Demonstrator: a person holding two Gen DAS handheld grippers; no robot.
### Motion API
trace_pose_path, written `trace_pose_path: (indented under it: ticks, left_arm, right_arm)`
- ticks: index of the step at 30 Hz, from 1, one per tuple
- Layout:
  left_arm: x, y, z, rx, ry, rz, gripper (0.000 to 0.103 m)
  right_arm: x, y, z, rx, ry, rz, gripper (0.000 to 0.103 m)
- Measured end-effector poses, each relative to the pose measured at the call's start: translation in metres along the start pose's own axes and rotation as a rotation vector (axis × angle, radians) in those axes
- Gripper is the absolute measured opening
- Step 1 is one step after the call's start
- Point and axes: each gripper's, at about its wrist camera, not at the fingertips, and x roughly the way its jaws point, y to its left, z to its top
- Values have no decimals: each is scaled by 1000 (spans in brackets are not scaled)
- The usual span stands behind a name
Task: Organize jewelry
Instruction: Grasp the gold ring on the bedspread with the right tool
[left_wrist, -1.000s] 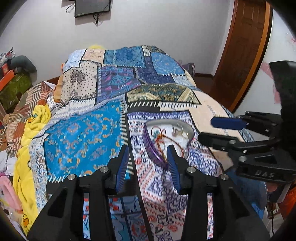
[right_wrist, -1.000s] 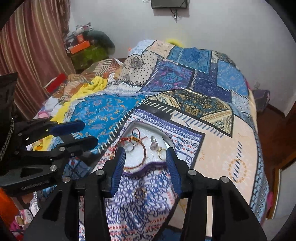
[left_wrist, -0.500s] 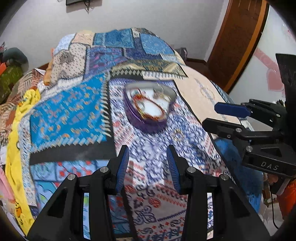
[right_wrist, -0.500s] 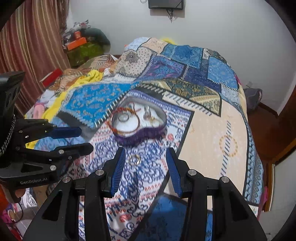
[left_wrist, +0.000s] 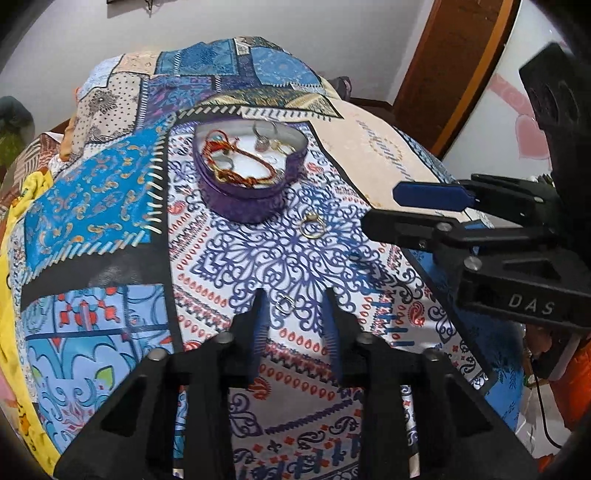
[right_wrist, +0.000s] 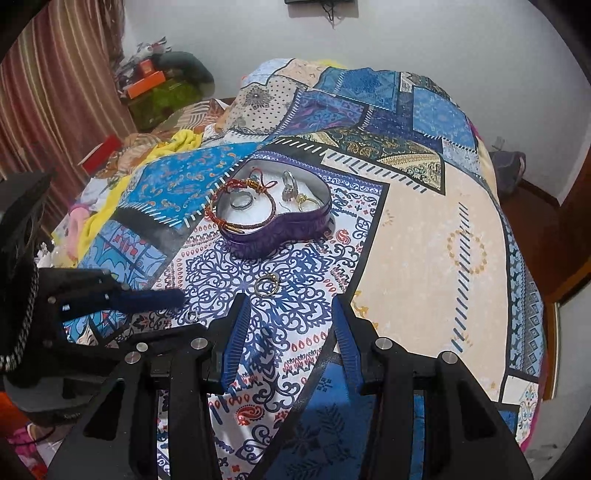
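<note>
A purple heart-shaped tin (left_wrist: 255, 205) (right_wrist: 295, 229) stands on the patterned bedspread and holds a red-gold bangle (left_wrist: 240, 162) (right_wrist: 240, 218), rings and earrings. A gold ring (left_wrist: 311, 225) (right_wrist: 266, 285) lies on the cloth just in front of the tin. A small silver ring (left_wrist: 285, 303) (right_wrist: 191, 316) lies nearer. My left gripper (left_wrist: 293, 295) is open and empty, its fingertips on either side of the silver ring. My right gripper (right_wrist: 290, 302) is open and empty, just short of the gold ring. Each gripper shows at the side of the other's view.
The bedspread (right_wrist: 424, 229) covers a bed that drops off at the right. A yellow cloth (right_wrist: 110, 206) and clutter lie at the left by a striped curtain (right_wrist: 51, 92). A wooden door (left_wrist: 454, 66) stands at the right.
Both grippers have drawn back from the tin and tilted down. The tin now sits farther away, and the two loose rings have come into view near the fingertips.
</note>
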Motion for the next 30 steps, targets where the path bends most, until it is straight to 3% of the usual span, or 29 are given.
trace_pose_path:
  ticks: [9,21,30]
  left_arm:
    - [4,2,-4,5,-24,32,9]
    - [-12,27,7,-69,-95,53,9]
    - [-16,51,12,-116,-124,72,9]
  right_arm:
    - [7,2,-5,-9,20,-5,42]
    - [23,10,8,-48,41,28,42]
    - [47,15,12,-81,128,45,42]
